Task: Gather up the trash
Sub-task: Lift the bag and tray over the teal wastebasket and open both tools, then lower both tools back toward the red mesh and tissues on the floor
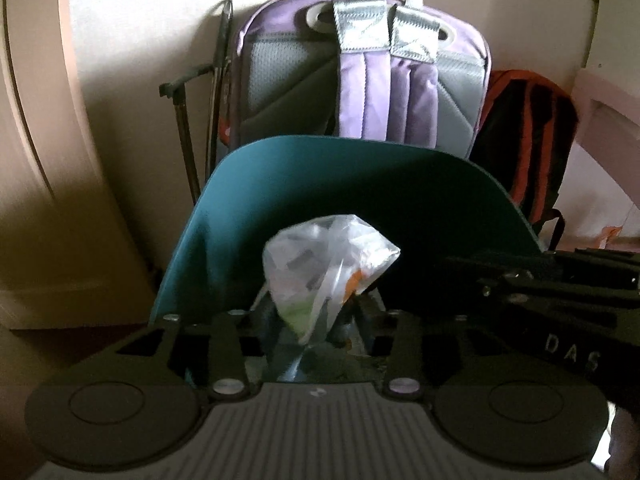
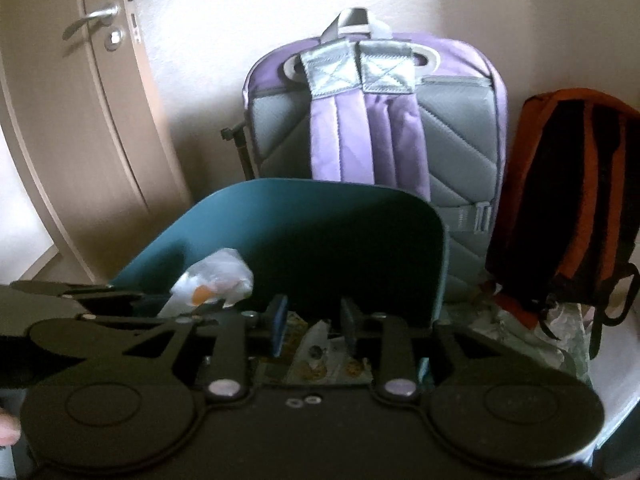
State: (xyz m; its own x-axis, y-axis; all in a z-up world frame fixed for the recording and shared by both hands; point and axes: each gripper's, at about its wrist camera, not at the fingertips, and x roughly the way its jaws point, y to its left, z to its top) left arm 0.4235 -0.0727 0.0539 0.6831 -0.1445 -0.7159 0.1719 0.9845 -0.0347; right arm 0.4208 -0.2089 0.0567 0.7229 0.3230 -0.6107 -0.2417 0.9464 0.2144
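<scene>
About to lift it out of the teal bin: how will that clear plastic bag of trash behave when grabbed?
The clear plastic bag looks thin and crumpled, so probably floppy; it should sag below whatever point is pinched. It seems loosely filled with small scraps, so likely light. Its glossy film may slip between the left gripper fingers unless gathered folds are caught.

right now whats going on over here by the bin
A person holds a gripper in each hand over a teal bin with its lid up. A clear bag of trash sits between the fingers of the left gripper, at the bin's mouth; whether it is gripped is unclear. The right gripper is open above paper scraps in the bin. A purple backpack and an orange one lean on the wall behind.
</scene>
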